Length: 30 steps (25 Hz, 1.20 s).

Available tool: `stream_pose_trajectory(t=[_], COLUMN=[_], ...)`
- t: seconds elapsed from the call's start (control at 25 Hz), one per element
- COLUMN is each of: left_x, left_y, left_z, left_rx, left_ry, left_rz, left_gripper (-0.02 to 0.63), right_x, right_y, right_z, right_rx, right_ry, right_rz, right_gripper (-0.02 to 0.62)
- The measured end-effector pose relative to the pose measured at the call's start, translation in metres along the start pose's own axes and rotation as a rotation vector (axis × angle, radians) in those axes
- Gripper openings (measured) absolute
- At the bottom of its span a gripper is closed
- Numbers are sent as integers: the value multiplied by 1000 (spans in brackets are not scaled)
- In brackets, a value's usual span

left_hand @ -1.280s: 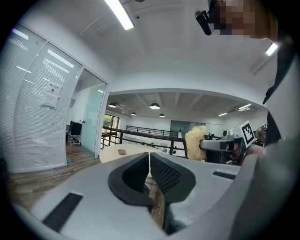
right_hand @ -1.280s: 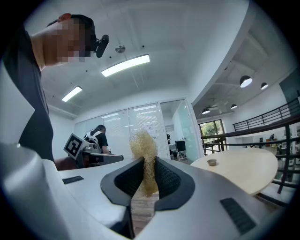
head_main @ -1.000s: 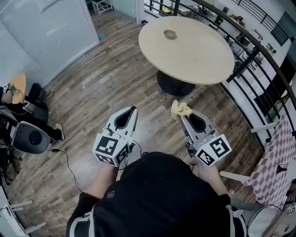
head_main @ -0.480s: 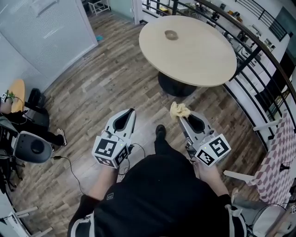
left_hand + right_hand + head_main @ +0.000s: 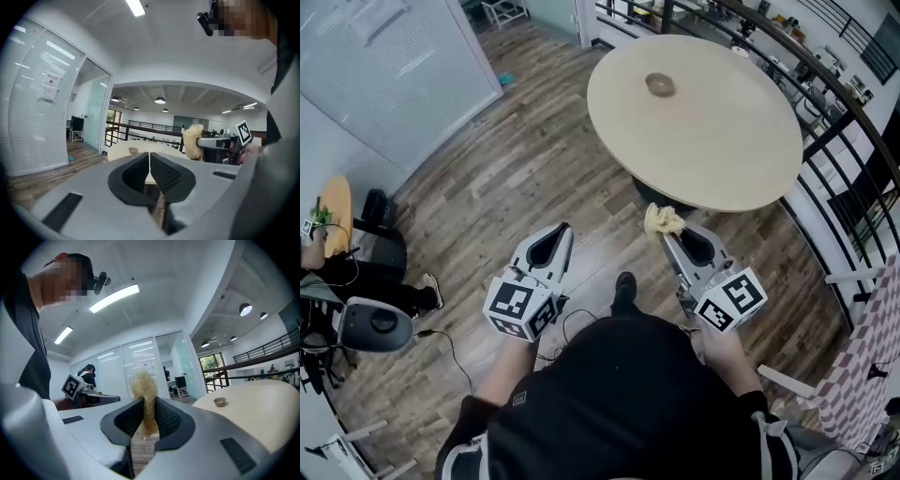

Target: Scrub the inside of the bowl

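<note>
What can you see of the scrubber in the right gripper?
The scrubber is a pale yellow, loose, fibrous wad. The right gripper is shut on its lower part; a frizzy tuft sticks out past the jaw tips. It hangs in air above the wooden floor, touching nothing else, short of the round table.

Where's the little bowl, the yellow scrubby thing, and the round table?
bowl (image 5: 660,84): head view, its middle.
scrubber (image 5: 662,221): head view, its fluffy tip.
table (image 5: 722,131): head view, bare top.
</note>
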<state>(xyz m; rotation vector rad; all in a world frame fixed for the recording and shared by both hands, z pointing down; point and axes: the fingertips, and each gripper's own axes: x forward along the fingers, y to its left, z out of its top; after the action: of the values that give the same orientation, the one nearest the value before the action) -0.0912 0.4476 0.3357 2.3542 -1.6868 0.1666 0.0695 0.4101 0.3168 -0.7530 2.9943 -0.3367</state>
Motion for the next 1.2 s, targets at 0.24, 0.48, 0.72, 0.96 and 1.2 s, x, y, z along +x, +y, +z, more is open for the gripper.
stream_pose_trajectory(t=[0.24, 0.48, 0.72, 0.96, 1.2], left_x=[75, 136, 208, 297, 383], left_y=[37, 71, 107, 164, 206], left_z=[38, 57, 64, 84, 111], left_rx=[29, -9, -11, -10, 19], left_ry=[-19, -36, -3, 19, 64], left_rz=[-9, -19, -97, -217, -346], left_gripper=[14, 14, 14, 14, 14], right_x=[59, 102, 145, 212, 273], right_y=[-69, -115, -160, -217, -266], right_z=[16, 23, 25, 37, 64], right_rx=[-7, 4, 12, 33, 60], right_ry=[10, 42, 68, 73, 58], right_rz=[17, 18, -25, -132, -236], right_gripper=[74, 74, 74, 74, 74])
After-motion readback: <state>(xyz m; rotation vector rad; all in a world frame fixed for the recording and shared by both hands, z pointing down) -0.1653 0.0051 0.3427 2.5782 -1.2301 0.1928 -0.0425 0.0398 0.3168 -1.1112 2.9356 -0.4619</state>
